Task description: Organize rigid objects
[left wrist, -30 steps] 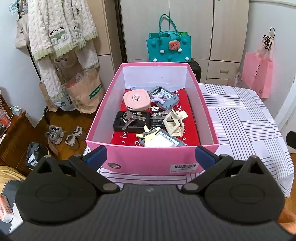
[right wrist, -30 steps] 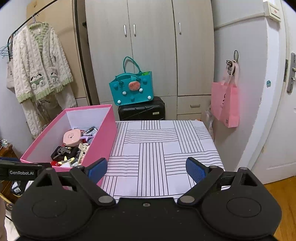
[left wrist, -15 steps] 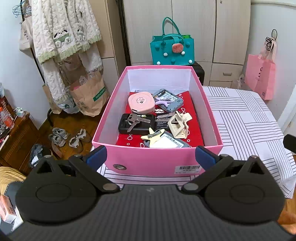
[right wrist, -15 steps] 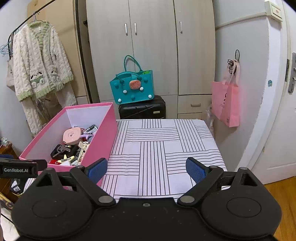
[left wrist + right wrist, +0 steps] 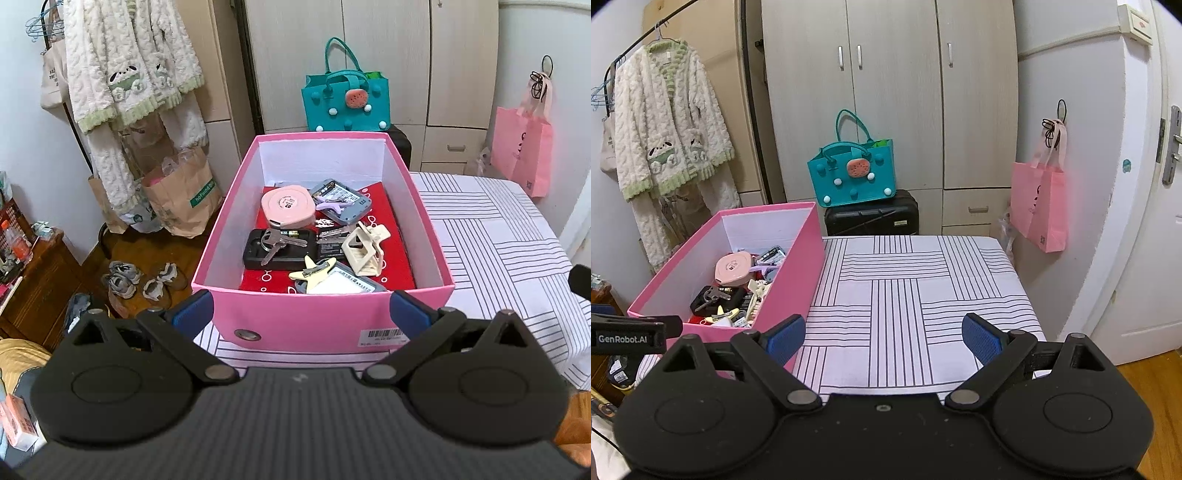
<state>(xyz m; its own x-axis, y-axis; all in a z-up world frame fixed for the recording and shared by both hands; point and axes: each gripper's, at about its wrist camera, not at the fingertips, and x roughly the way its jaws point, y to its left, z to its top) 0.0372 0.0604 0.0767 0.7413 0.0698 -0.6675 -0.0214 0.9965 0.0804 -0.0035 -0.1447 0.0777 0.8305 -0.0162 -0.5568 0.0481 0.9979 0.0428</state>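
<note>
A pink box (image 5: pixel 306 321) (image 5: pixel 798 258) stands on the left part of the striped table (image 5: pixel 905 295). It holds a pink tape measure (image 5: pixel 287 206), keys (image 5: pixel 277 242) on a black case, a cream claw clip (image 5: pixel 364 247), a yellow star clip (image 5: pixel 313 271), a purple clip (image 5: pixel 332 205) and grey card holders. My left gripper (image 5: pixel 301 314) hovers open in front of the box's near wall, holding nothing. My right gripper (image 5: pixel 882 336) is open and empty over the table to the right of the box. The left gripper's body (image 5: pixel 628 334) shows at the right wrist view's left edge.
Behind the table, a teal bag (image 5: pixel 855 173) sits on a black suitcase (image 5: pixel 871 216) before a wardrobe. A pink bag (image 5: pixel 1039 206) hangs at the right wall. A robe (image 5: pixel 125 74), paper bags (image 5: pixel 181 195) and shoes (image 5: pixel 140 280) are on the left by the floor.
Both grippers have drawn back and risen slightly, so the box looks a little farther away. Both stay open and empty, and nothing in the box has moved.
</note>
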